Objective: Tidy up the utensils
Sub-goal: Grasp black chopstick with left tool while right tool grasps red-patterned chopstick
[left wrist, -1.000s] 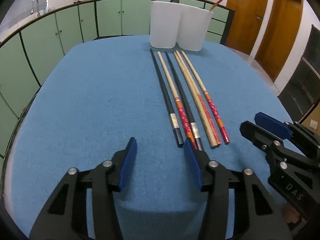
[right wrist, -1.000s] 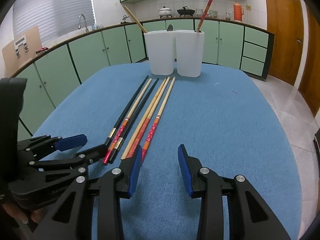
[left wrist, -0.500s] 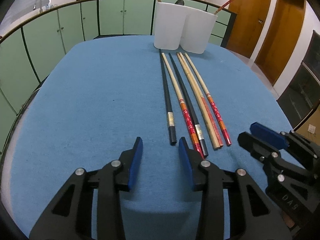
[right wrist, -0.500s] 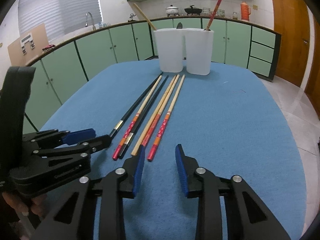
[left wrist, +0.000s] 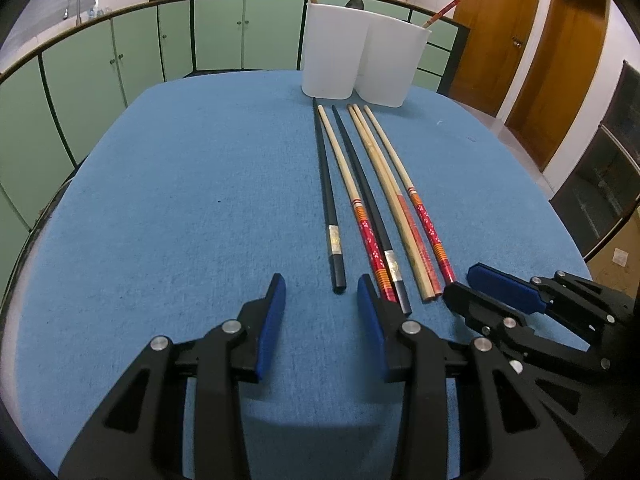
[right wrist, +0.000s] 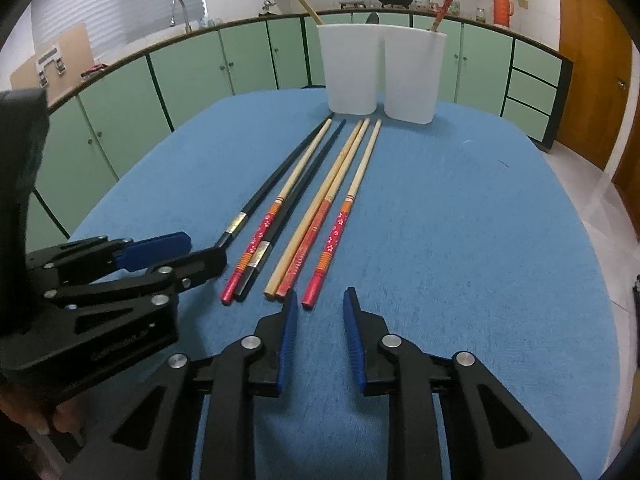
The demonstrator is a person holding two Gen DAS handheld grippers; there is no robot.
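Now the right gripper point(right wrist: 318, 312) is closing with nothing in it, lined up behind the nearest red chopstick point(right wrist: 334, 236). Beside it, the left gripper point(left wrist: 320, 300) has narrowed too, still empty. Chopsticks lie mid-table; white holders point(right wrist: 380, 74) wait at the far edge.

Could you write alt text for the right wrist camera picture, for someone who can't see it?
Six chopsticks lie side by side on a blue table, pointing toward two white holders. The right gripper, closing and empty, sits just short of their near ends, with the left gripper beside it.
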